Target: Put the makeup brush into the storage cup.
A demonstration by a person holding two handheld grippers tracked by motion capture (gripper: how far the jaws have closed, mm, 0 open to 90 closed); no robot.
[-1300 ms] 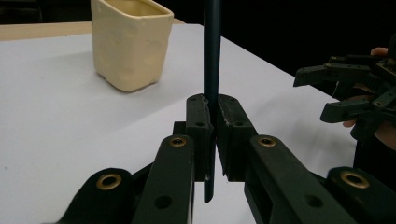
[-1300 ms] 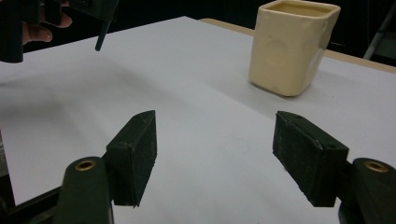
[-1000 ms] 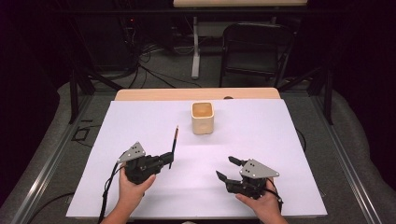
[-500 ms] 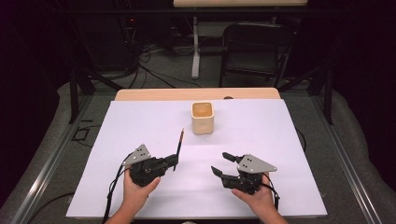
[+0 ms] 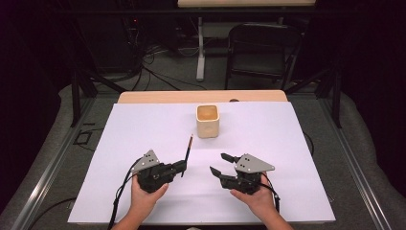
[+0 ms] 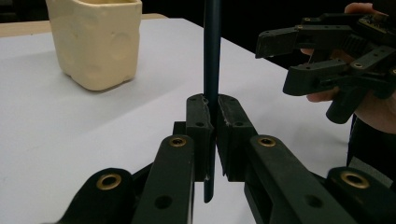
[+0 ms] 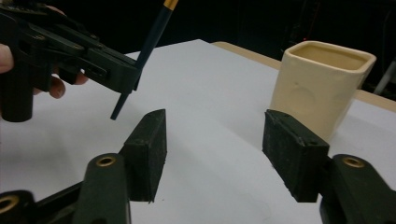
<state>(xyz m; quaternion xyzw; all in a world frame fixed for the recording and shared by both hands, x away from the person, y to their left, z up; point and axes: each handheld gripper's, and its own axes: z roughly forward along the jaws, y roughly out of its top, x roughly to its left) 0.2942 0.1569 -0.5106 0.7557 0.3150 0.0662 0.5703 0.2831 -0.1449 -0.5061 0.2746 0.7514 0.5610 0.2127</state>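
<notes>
A dark pencil (image 5: 188, 149) with a reddish end sticks out forward from my left gripper (image 5: 180, 167), which is shut on its lower part. In the left gripper view the pencil (image 6: 211, 51) stands upright between the closed jaws of my left gripper (image 6: 212, 105), its lower tip just above the table. A cream ceramic cup (image 5: 208, 121) stands upright past both grippers at mid table. My right gripper (image 5: 219, 163) is open and holds nothing, a short way right of the left one. In the right gripper view, my right gripper (image 7: 215, 135) has the cup (image 7: 322, 84) ahead to its right and the pencil (image 7: 144, 51) ahead to its left.
A white sheet (image 5: 287, 143) covers the table, with a wooden edge (image 5: 158, 97) at the far side. A black chair (image 5: 261, 52) and cables stand on the floor beyond. Bare sheet lies to both sides of the cup.
My left gripper has carried the pencil to the right and slightly nearer, toward the right gripper. The right gripper has shifted a little left and stayed open.
</notes>
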